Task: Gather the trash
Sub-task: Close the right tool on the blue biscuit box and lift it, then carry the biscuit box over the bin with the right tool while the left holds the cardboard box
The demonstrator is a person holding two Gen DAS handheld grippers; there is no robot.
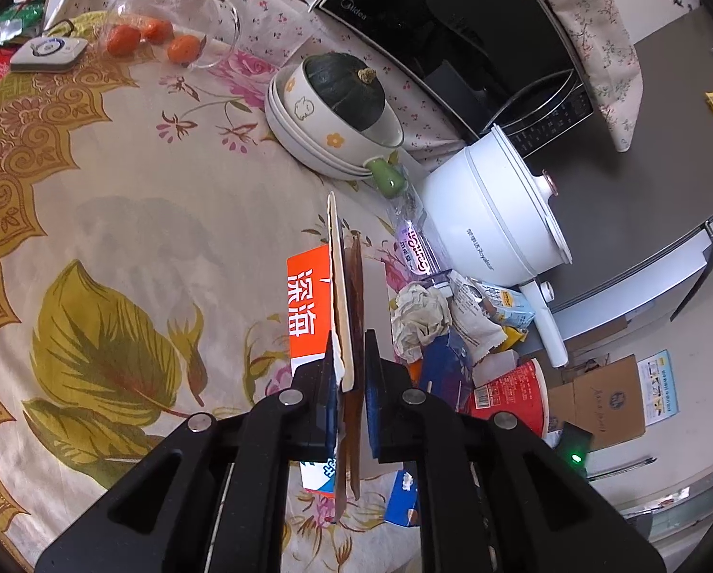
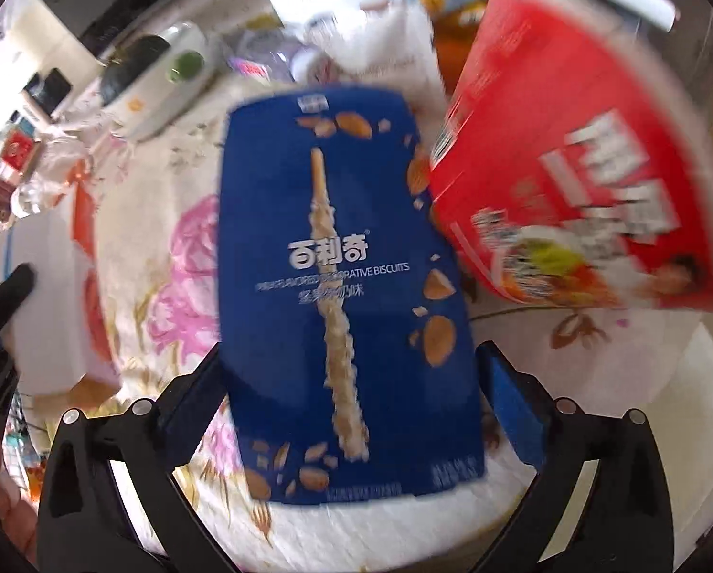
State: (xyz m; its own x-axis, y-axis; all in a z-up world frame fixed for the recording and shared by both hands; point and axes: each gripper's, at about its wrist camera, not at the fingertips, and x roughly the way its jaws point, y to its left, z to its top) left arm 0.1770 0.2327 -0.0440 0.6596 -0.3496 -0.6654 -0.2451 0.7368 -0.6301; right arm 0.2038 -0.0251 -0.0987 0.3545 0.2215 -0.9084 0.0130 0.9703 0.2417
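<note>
1. The left gripper [image 1: 349, 372] pointed forward and down over the table, its jaws nearly together and clamped on a flattened orange-and-white carton [image 1: 339, 296] that stood on edge between the pads.
2. A brown strip [image 1: 355, 315] sat against the carton's right face, inside the same grip.
3. Right of that gripper lay the trash pile: a crumpled white tissue [image 1: 420, 315], a torn snack wrapper [image 1: 475, 329], a small milk carton [image 1: 511, 305] and a red instant-noodle cup [image 1: 514, 394] on its side.
4. Farther off stood a white electric pot [image 1: 494, 212] and stacked bowls [image 1: 308, 138] holding a dark green squash [image 1: 344, 86].
5. The right gripper [image 2: 351, 396] pointed steeply down at the flowered tablecloth [image 2: 165, 248], its jaws spread as wide as they go.
6. A blue biscuit box [image 2: 346, 286] lay flat between those jaws; the blue right pad stood just beside its edge, and the blurred view did not show either pad pressing on it.
7. The noodle cup [image 2: 580, 167] lay to the box's far right, touching its upper right edge.
8. At the left edge of that view a white carton face [image 2: 46, 310] stood above the cloth, with the tip of another black gripper finger [image 2: 15, 281] before it.
</note>
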